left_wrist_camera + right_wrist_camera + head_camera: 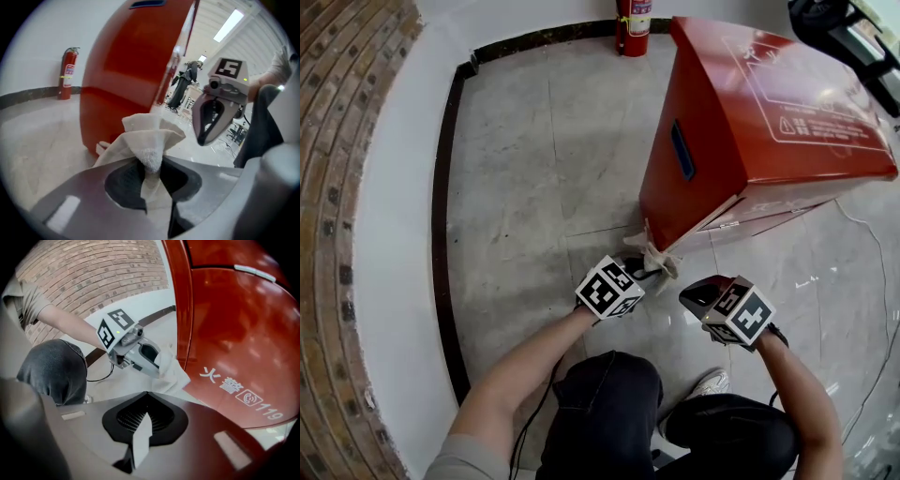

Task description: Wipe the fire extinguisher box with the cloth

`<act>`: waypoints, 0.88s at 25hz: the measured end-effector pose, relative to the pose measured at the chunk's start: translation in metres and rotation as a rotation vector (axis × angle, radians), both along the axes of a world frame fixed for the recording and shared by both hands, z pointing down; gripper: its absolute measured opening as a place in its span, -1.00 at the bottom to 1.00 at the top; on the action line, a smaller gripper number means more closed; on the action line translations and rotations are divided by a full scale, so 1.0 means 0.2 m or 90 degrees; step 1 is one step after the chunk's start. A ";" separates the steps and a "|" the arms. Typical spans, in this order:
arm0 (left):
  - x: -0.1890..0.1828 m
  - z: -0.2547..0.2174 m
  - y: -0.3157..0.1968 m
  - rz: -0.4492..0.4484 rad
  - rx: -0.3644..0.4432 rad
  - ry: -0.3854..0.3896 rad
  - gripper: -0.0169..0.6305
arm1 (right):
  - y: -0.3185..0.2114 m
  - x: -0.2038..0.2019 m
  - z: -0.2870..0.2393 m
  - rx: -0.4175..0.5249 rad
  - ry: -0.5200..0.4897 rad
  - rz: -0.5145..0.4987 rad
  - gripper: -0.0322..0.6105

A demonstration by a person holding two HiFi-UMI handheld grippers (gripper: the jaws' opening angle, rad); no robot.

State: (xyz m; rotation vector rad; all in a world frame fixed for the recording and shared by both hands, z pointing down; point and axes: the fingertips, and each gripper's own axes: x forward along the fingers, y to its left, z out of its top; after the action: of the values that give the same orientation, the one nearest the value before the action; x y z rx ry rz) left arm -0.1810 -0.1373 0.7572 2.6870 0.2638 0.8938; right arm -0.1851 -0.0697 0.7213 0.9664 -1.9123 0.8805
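Observation:
The red fire extinguisher box (741, 122) stands on the floor, tilted in the head view, with white print on its top. My left gripper (637, 269) is shut on a white cloth (656, 255), which bunches against the box's lower near corner. In the left gripper view the cloth (147, 140) sticks out from between the closed jaws, just in front of the box's red side (131, 70). My right gripper (698, 294) hovers just right of the left one, shut with nothing in it. The right gripper view faces the box's front (234, 333), the left gripper (138, 352) and the cloth (172, 372).
A red fire extinguisher (633, 26) stands by the back wall beyond the box. A curved brick wall (342, 187) with a white base runs along the left. The person's knees (609, 412) are just below the grippers. A thin cable (877, 272) lies on the floor at right.

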 end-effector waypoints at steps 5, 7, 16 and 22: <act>0.08 -0.18 0.27 0.105 0.012 0.020 -0.70 | 0.20 0.15 0.06 -0.067 -0.006 0.014 -0.82; 0.12 -0.25 0.35 0.136 0.015 0.018 -0.70 | 0.27 0.22 0.04 -0.069 -0.036 0.048 -0.82; 0.40 -0.61 0.79 0.259 0.047 -0.056 -0.70 | 0.73 0.59 -0.33 -0.010 -0.121 0.236 -0.81; 0.62 -1.02 1.08 0.331 0.020 -0.096 -0.70 | 1.03 0.70 -0.72 0.006 -0.196 0.378 -0.10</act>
State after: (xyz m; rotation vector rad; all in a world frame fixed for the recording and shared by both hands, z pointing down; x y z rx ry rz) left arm -0.0571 0.0786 0.5524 2.5979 0.9490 1.2411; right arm -0.0445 0.1354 0.5778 1.5148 -1.8990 1.4269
